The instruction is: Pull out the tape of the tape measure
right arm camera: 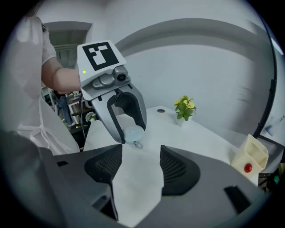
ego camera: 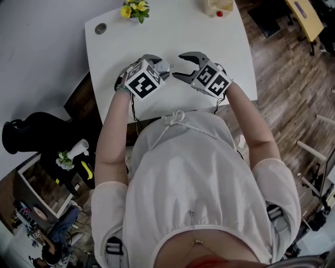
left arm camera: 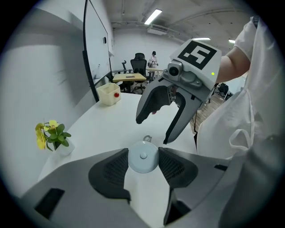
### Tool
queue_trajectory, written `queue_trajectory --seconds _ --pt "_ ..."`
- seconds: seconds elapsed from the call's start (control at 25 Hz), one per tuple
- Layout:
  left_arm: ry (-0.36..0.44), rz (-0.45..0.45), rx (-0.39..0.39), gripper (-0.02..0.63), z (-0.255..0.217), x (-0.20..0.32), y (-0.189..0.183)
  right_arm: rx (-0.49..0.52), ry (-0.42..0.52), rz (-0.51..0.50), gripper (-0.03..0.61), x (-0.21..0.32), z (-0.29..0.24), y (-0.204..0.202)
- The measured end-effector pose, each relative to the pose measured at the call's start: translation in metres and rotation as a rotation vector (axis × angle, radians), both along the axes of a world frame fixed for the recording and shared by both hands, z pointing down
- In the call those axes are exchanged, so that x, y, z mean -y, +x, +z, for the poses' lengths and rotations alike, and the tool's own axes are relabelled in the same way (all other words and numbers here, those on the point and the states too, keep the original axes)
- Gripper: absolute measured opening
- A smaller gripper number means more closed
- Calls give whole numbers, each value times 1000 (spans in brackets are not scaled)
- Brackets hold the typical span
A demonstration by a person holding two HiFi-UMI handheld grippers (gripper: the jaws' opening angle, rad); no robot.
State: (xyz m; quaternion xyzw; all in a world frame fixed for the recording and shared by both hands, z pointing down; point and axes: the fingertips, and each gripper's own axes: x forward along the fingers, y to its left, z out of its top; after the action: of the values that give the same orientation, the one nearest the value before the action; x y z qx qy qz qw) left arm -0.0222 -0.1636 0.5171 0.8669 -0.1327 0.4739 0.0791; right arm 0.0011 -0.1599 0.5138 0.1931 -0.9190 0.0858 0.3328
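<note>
Head view: the left gripper (ego camera: pixel 161 67) is pinching the pale round tape measure (ego camera: pixel 164 66) over the white table (ego camera: pixel 209 42), top centre; the right gripper (ego camera: pixel 178 66) is facing it.
Left gripper view: pads (left arm camera: pixel 113 171) are pressing the tape measure's sides, lower centre.
Right gripper view: jaws are standing spread, only table between them.

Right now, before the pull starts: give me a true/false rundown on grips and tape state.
1. The left hand-held gripper is shut on the round tape measure. True.
2. The right hand-held gripper grips the pull ring. False: its jaws stand apart with nothing between them, and the ring hangs free at the case.
3. The tape is already drawn out across the table. False: no tape shows outside the case.
4. A small plant with yellow flowers stands at the table's far edge. True.
</note>
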Motion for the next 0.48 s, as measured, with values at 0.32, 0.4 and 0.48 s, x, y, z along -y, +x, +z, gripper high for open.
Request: queue_trajectory --seconds 0.32,0.4,0.48 --pt "-20 43 27 227 -4 -7 19 -72 5 -145 177 -14 6 5" --pt "-29 55 26 227 -3 -12 21 -100 28 -183 160 -18 7 4" --pt "-36 62 25 227 -2 -15 24 -132 51 -220 102 -21 9 4"
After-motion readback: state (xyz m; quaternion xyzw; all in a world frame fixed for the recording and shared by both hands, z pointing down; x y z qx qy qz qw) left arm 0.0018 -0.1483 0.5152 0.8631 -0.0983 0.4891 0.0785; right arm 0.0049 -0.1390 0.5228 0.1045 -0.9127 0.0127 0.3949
